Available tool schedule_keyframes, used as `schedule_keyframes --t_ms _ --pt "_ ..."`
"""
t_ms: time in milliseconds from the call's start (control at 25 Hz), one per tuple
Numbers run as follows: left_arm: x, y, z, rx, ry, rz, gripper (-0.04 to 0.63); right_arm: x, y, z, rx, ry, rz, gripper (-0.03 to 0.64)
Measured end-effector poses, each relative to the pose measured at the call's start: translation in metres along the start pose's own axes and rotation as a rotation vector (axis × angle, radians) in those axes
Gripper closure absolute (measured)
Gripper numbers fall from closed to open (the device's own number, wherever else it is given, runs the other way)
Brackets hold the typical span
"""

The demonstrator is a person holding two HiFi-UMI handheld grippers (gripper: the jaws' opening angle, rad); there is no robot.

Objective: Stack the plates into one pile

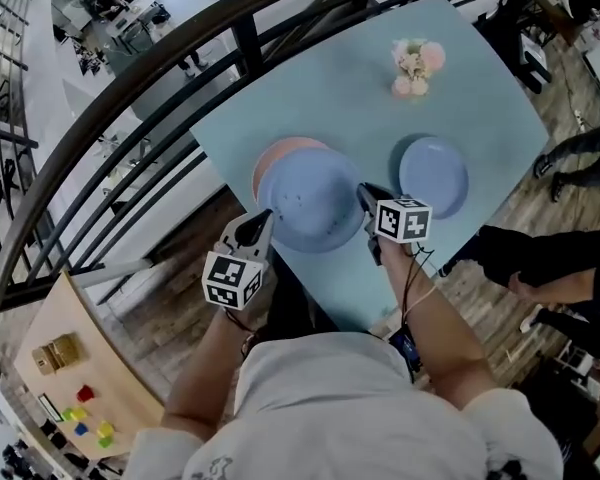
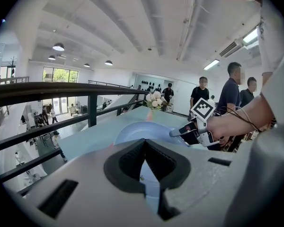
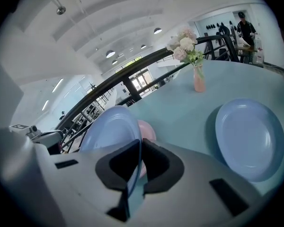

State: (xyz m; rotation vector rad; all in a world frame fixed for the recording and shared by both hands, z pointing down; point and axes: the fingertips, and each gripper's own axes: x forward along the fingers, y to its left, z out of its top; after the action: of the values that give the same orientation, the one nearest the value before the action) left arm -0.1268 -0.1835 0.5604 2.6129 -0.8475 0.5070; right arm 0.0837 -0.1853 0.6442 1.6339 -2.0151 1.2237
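Pale teal table [image 1: 460,88] by a railing: left gripper [image 1: 267,219] and right gripper [image 1: 364,194] clamp opposite rims of a large blue plate [image 1: 310,203] covering most of a pink plate [image 1: 285,150]; a smaller blue plate [image 1: 433,176] lies right.

Reaches forward with the left forearm [image 1: 205,368] toward 1 o'clock and the right forearm [image 1: 448,333] toward 11. Pinches the blue plate [image 1: 310,206] at its 8 o'clock rim with the left gripper [image 1: 263,220], at 3 o'clock with the right gripper [image 1: 366,200], both angled downward.
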Motion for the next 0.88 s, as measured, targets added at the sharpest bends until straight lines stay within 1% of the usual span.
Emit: schedule_keyframes --t_ms 480,880 --pt "0.03 0.041 -0.013 -0.043 0.033 -0.004 0.591 0.055 -0.005 0.005 0.029 0.054 -0.019 0.594" --pt "0.04 0.058 -0.028 -0.072 0.06 0.004 0.591 0.077 -0.012 -0.003 0.06 0.101 -0.04 0.591"
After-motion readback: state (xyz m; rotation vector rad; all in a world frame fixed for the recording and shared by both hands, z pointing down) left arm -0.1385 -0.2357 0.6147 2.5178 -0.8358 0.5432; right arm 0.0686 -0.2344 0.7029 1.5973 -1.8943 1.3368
